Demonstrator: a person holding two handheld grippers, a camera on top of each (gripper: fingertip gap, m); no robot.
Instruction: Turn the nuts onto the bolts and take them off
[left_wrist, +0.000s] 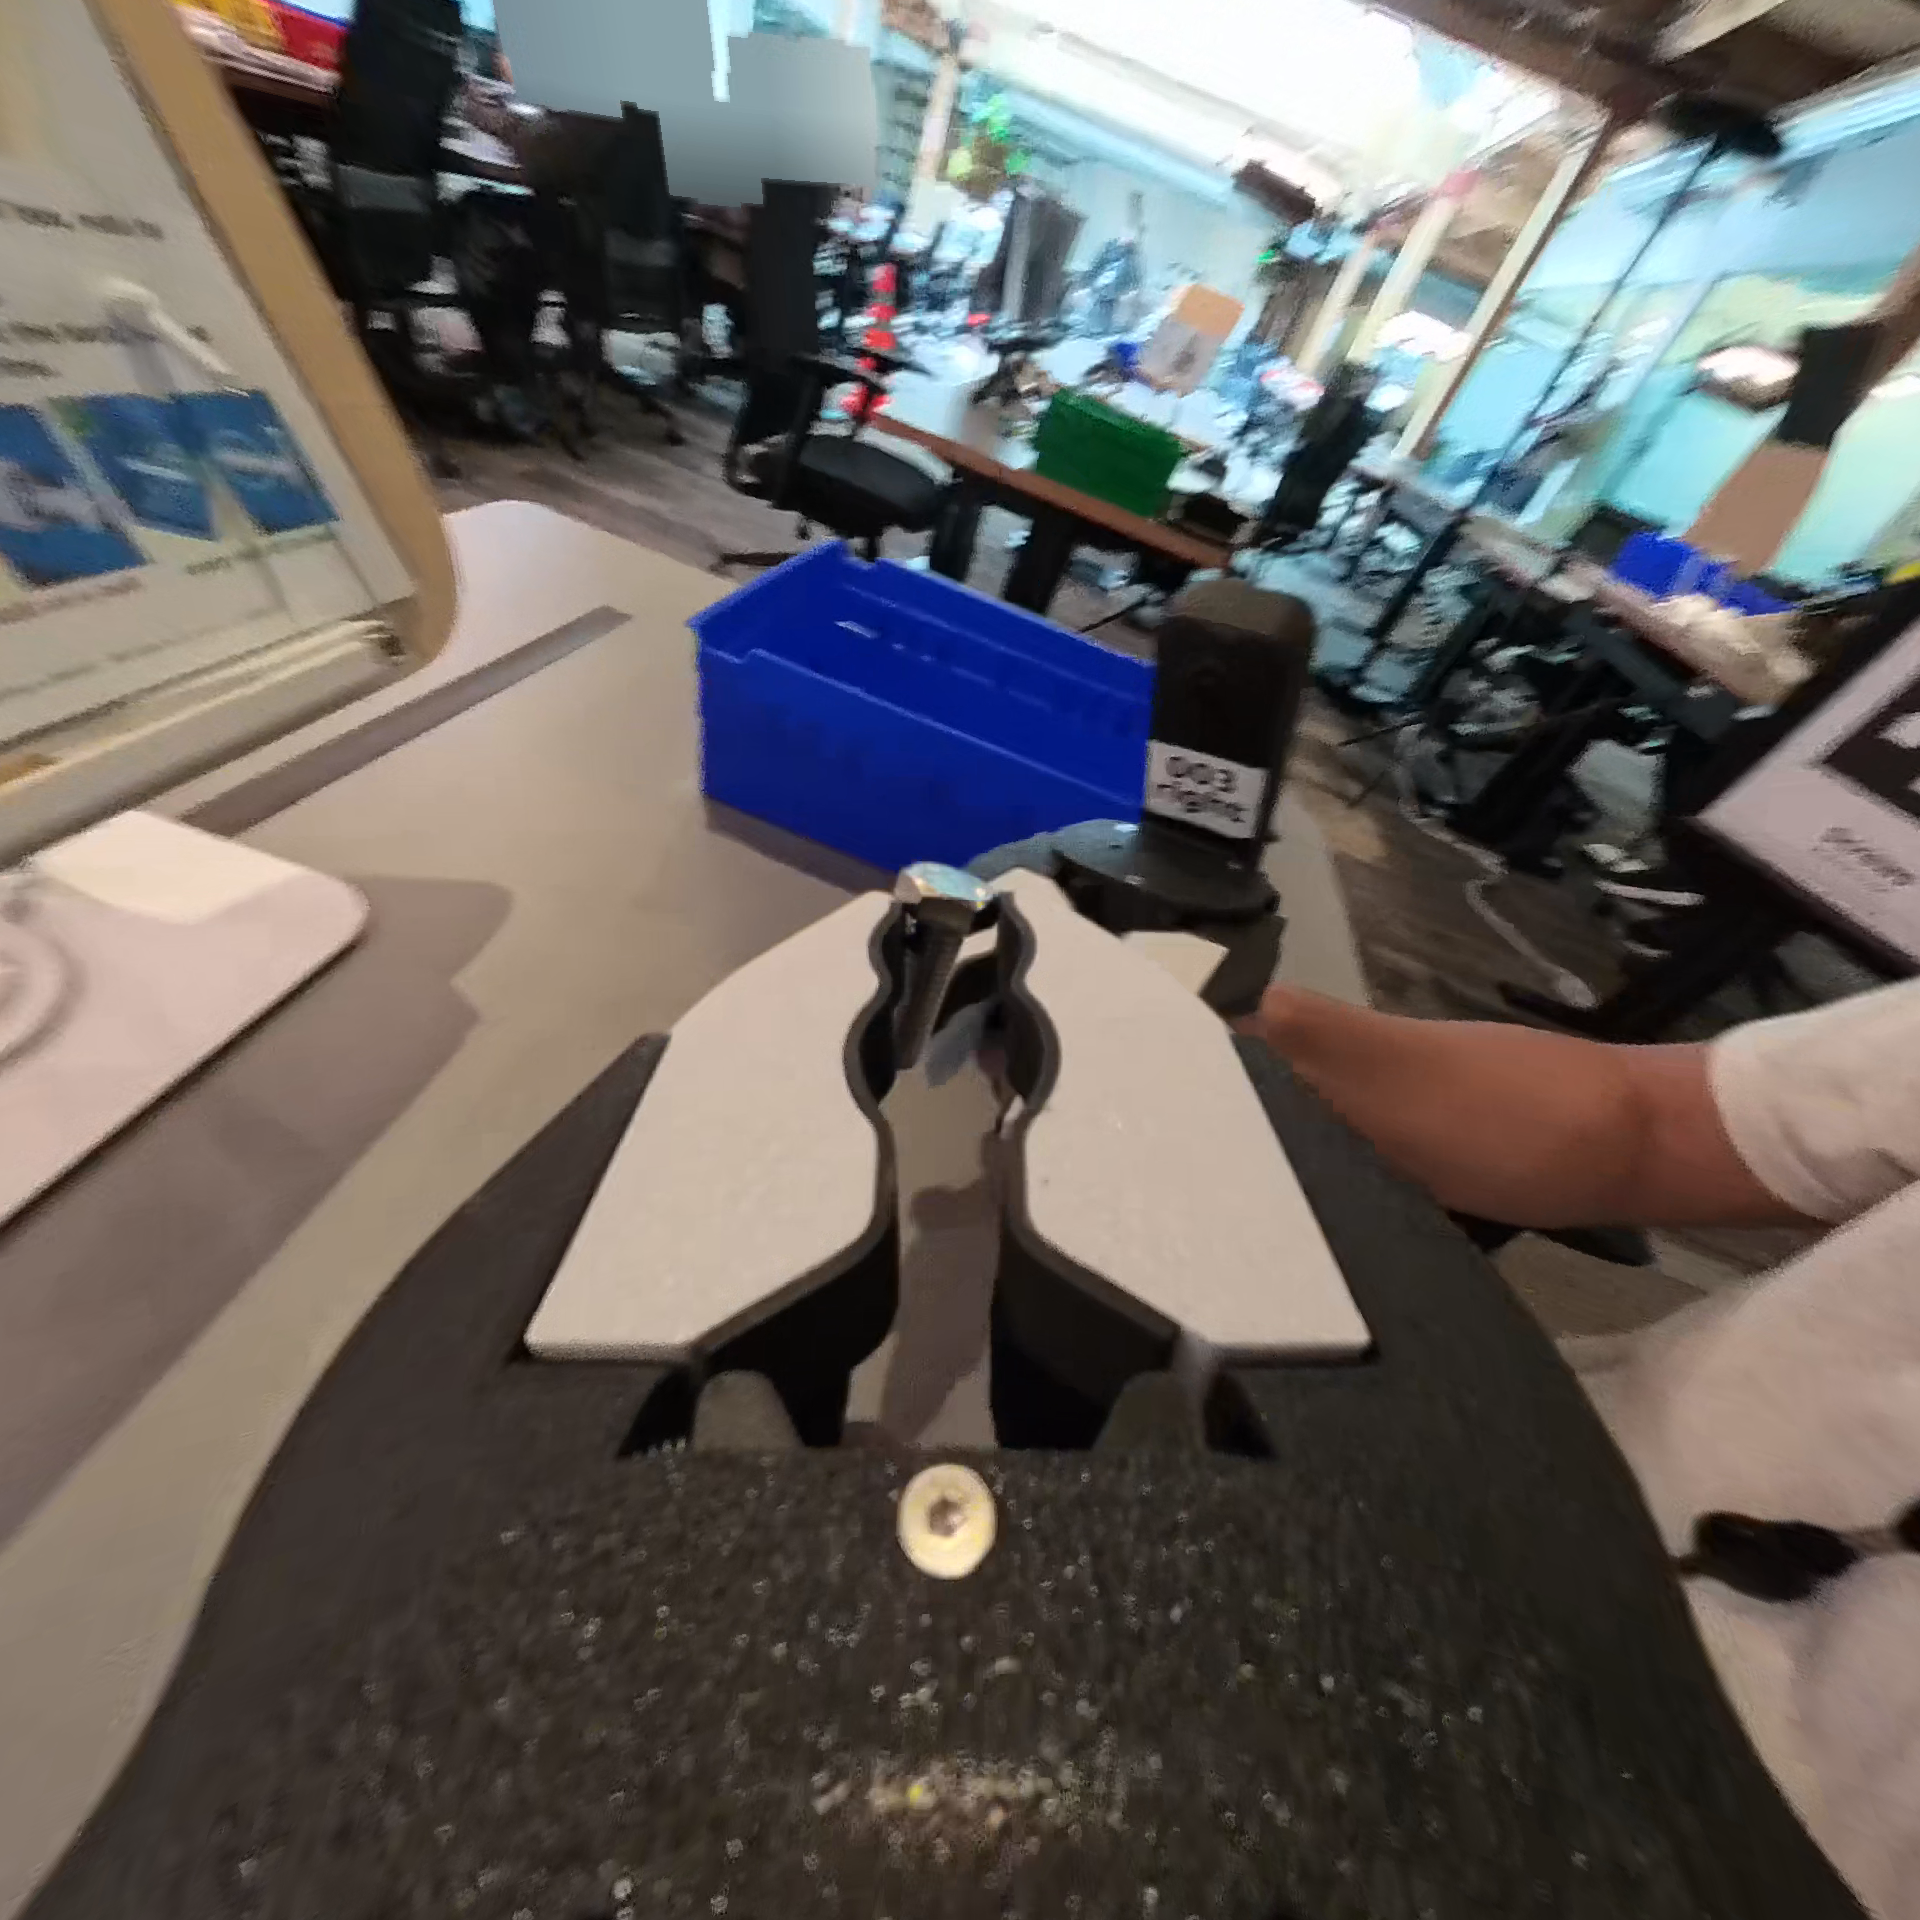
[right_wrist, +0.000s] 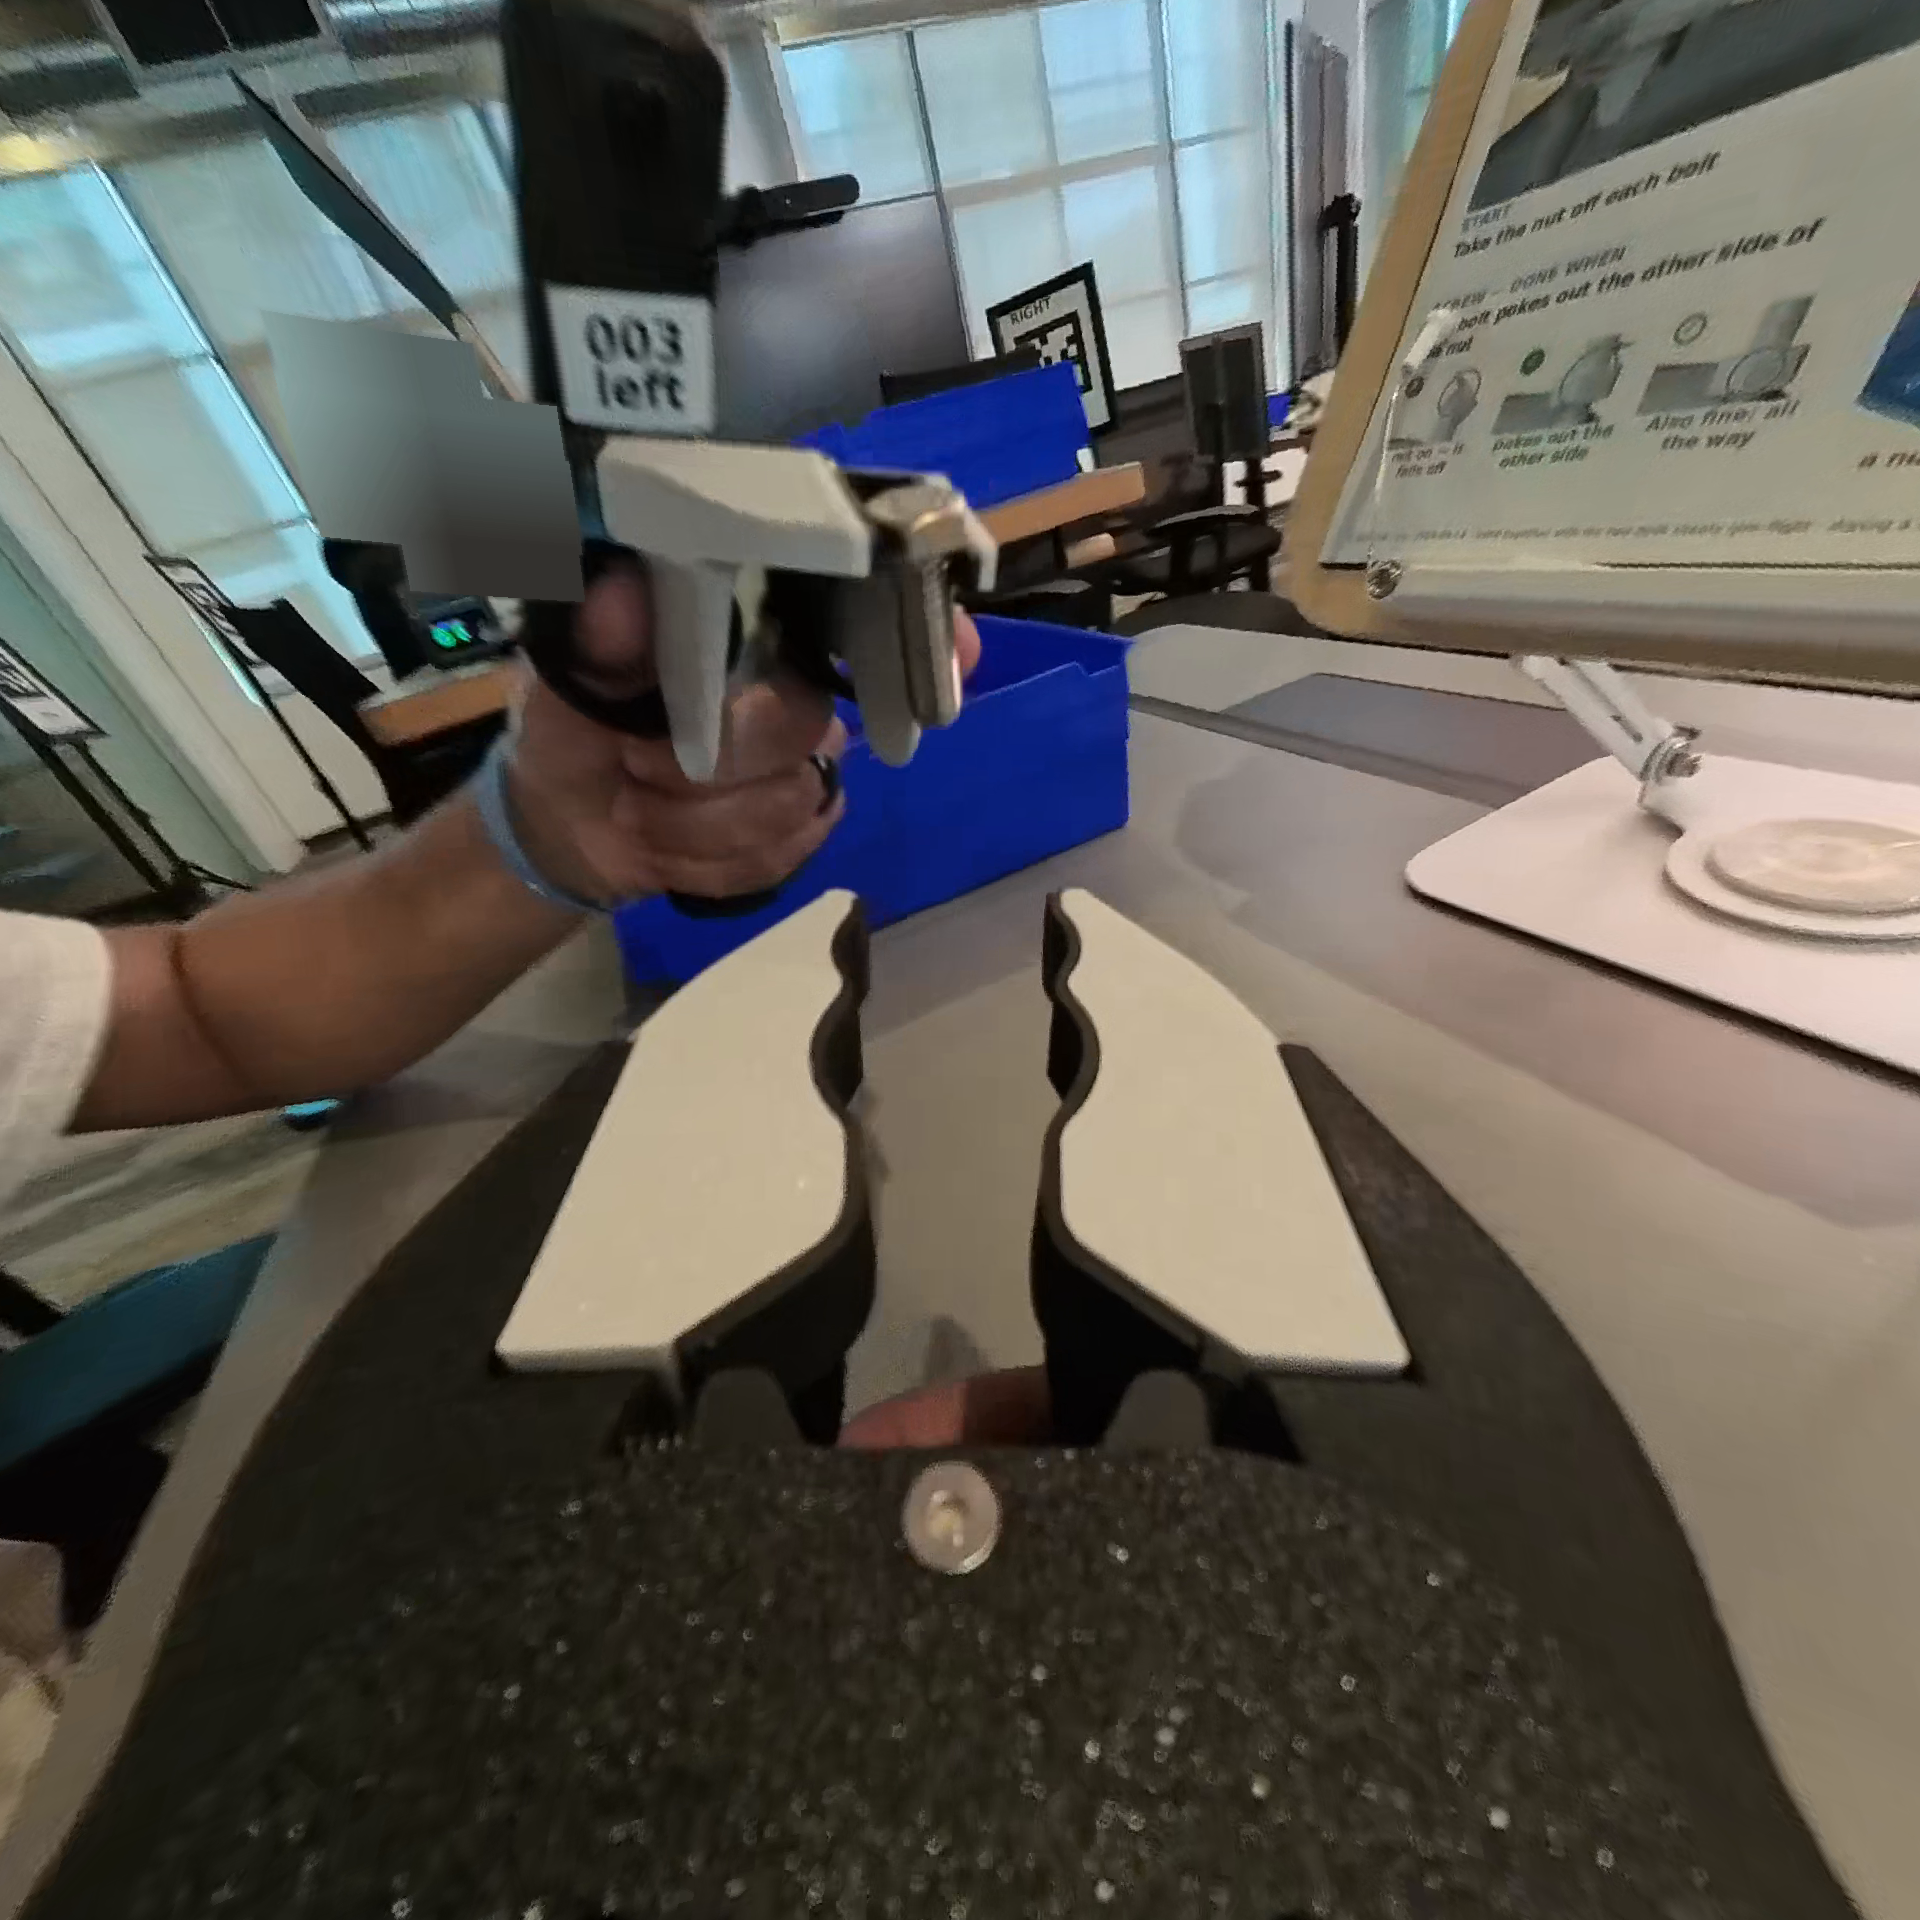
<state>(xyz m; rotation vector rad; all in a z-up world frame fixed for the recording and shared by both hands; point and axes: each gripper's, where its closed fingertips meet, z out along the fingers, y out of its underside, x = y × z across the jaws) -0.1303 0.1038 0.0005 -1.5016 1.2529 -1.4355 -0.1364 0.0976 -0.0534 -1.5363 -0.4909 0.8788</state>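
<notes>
Bolt of bright silver steel with hexagonal head (left_wrist: 940, 961), clenched head-up and shank-down in the left tongs (left_wrist: 951, 925) above the grey bench (left_wrist: 582, 790); right tongs (right_wrist: 951, 997), released and empty, lie lower, no nut visible.

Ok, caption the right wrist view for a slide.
Open right tongs wait above the grey table while the left tongs hold a bolt before a blue bin.
</notes>
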